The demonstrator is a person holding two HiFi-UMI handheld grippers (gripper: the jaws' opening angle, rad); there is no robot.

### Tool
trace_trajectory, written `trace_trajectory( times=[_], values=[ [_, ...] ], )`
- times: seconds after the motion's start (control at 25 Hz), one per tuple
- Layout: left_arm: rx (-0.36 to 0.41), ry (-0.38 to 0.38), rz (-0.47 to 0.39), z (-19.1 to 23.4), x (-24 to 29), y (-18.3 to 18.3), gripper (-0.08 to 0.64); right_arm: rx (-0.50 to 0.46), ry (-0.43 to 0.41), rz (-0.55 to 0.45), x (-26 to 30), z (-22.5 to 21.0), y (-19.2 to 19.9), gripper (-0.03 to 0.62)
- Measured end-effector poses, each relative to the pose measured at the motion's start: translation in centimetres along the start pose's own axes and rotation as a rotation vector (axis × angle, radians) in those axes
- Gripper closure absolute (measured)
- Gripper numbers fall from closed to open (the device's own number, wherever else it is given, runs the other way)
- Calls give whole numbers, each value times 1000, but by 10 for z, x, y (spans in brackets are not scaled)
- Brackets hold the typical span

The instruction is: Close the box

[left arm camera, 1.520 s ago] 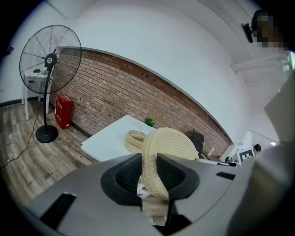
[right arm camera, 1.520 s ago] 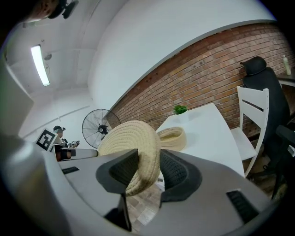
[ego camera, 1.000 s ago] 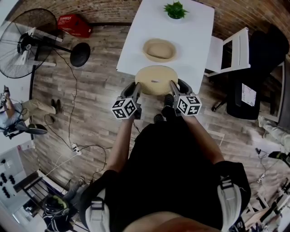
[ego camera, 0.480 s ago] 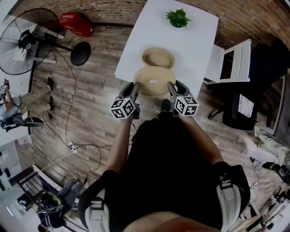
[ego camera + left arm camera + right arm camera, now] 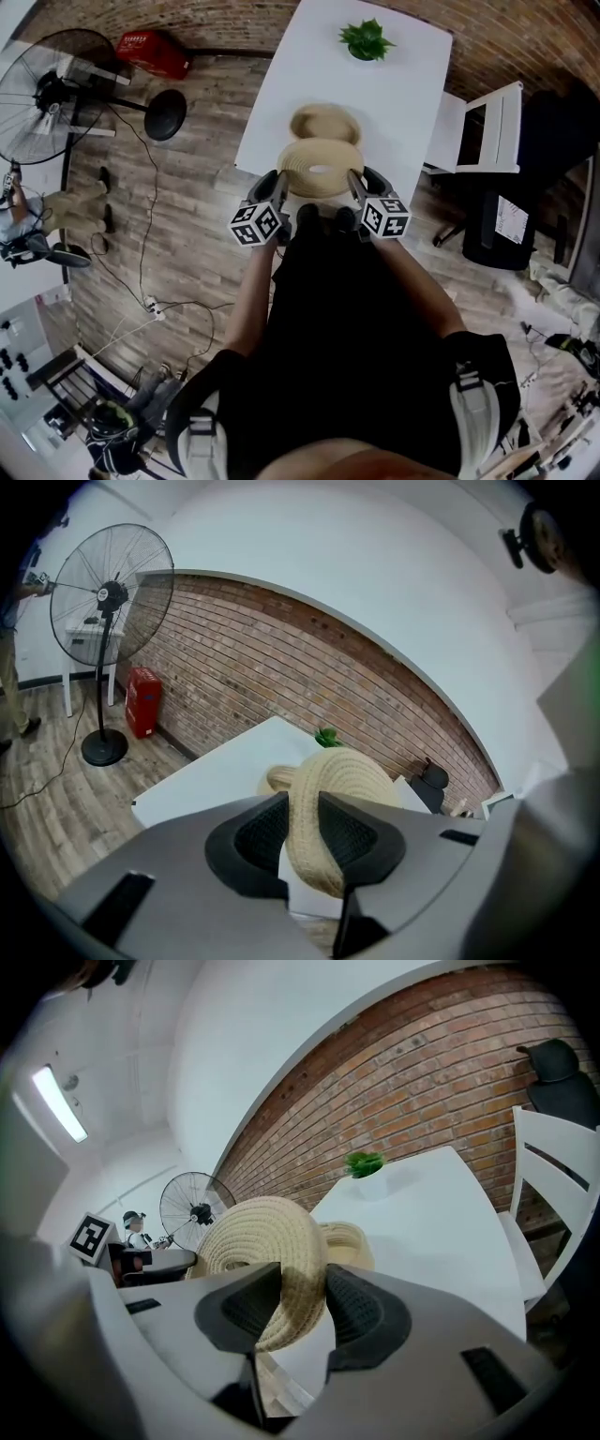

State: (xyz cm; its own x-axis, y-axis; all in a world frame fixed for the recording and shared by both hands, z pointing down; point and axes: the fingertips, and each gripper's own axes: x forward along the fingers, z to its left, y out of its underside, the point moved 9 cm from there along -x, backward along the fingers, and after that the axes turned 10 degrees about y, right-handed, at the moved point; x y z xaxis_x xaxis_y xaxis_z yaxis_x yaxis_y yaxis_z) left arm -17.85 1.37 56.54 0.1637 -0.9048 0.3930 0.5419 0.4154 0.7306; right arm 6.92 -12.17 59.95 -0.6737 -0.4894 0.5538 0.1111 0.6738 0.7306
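Note:
A round woven lid [image 5: 319,167] hangs level between my two grippers, just over the near edge of the white table [image 5: 398,89]. My left gripper [image 5: 275,181] is shut on the lid's left rim [image 5: 339,769], and its pads [image 5: 258,834] press the weave. My right gripper [image 5: 355,179] is shut on the right rim [image 5: 255,1232]. The open woven box [image 5: 323,121], a shallow round basket, sits on the table just beyond the lid. It shows behind the lid in the left gripper view [image 5: 277,778] and in the right gripper view [image 5: 349,1239].
A small green plant [image 5: 366,39] stands at the table's far end. A white chair [image 5: 487,117] is at the table's right. A standing fan [image 5: 56,89] and a red case [image 5: 155,52] are on the wooden floor to the left. A person stands at far left.
Both grippers have carried the lid forward and slightly down. It now reaches over the table's near edge and lies close to the basket.

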Motion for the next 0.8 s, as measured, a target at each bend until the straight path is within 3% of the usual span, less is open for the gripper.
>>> trace_trajectory(
  times=[0.36,0.8],
  values=[
    [36,67,48,32,38,-23,451,-3,81,-24,30,3,-13,454],
    [55,143,116,65,86,-51,451,62,179,-35,64,2,-21,454]
  ],
)
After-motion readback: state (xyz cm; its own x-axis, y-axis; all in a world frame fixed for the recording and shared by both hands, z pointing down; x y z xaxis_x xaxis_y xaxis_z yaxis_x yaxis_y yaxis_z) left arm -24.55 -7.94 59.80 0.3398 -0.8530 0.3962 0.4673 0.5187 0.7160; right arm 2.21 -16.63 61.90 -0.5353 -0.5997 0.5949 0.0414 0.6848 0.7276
